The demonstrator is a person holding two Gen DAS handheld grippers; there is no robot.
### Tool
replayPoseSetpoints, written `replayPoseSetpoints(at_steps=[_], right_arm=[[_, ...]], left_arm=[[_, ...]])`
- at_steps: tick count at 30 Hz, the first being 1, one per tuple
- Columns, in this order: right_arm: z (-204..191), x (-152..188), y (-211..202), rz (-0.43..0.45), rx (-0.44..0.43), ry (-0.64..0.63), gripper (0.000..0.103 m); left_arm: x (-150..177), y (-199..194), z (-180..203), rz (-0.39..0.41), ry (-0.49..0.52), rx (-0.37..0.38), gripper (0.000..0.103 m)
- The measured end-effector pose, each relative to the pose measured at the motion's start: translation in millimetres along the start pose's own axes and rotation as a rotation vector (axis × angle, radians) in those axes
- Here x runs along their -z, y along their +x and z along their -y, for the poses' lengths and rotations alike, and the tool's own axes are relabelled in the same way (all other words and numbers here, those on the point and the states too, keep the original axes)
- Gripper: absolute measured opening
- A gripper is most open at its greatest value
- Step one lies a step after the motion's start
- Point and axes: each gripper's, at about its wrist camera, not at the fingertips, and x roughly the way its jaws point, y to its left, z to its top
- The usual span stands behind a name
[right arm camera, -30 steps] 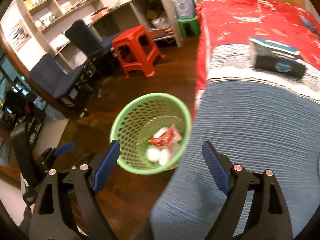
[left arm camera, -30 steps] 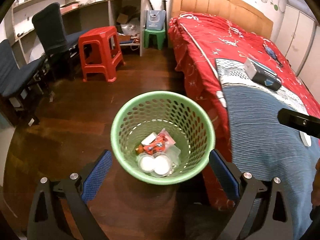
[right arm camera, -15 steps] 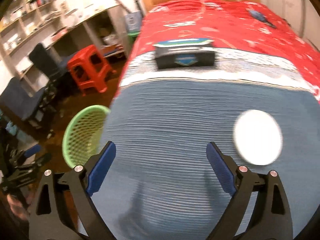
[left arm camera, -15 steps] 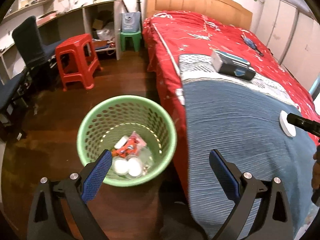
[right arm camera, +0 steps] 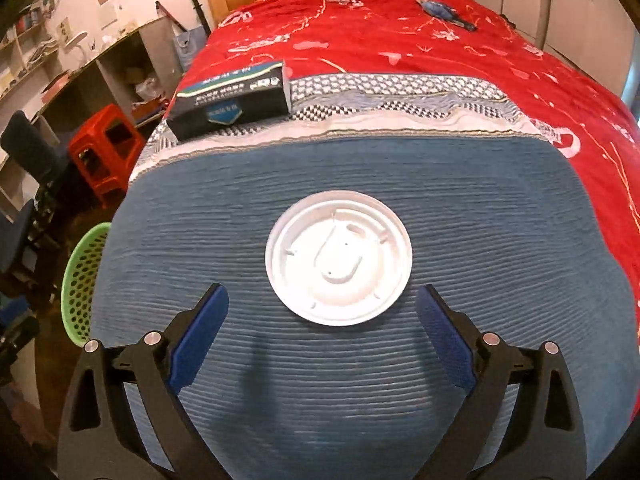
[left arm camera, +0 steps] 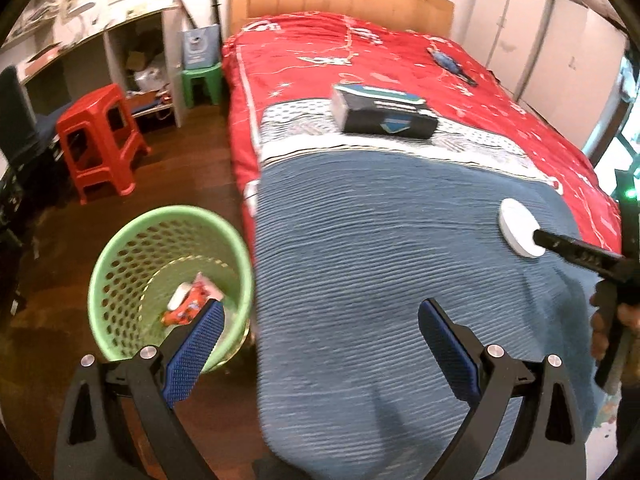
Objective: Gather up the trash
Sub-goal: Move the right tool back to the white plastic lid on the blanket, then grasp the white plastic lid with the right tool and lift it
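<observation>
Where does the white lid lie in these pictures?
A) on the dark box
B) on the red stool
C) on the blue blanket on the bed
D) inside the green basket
C: the white lid rests flat on the blue blanket, ahead of the open right hand-held gripper.

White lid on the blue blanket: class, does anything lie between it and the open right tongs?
Nothing visible does. The white lid lies flat on the blue blanket, just ahead of the right tongs, with only bare blanket between them.

Both wrist views face the headboard, sharing the blue blanket (left arm camera: pixel 380 280); the right sits nearer.
</observation>
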Motion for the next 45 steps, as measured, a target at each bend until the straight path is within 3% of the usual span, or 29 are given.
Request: replayPoseSetpoints(at_steps=[13,19,32,45], right_arm=[[5.1,-2.6,25.9,-0.038,0.020,-0.032,0.097],[7.1,-7.8,36.7,-0.046,0.018,-0.036,0.097],[7.4,-11.5,39.9,-0.039,0.004,-0.042,0.092],[-15.7,-9.1,11.5,-0.009,-0.060,-0.050,0.091]], left_arm=[[-31.8,15.8,72.7,-0.005,0.096,0.081,0.094],[-35.5,24.2,93.2,-0.009,0.156,0.083,0.094],[-32.4,47.3,116.4,-0.052,0.214,0.112,0.094],[-22.3,26.4,114.5,-0.012,0.230,0.145,0.088]])
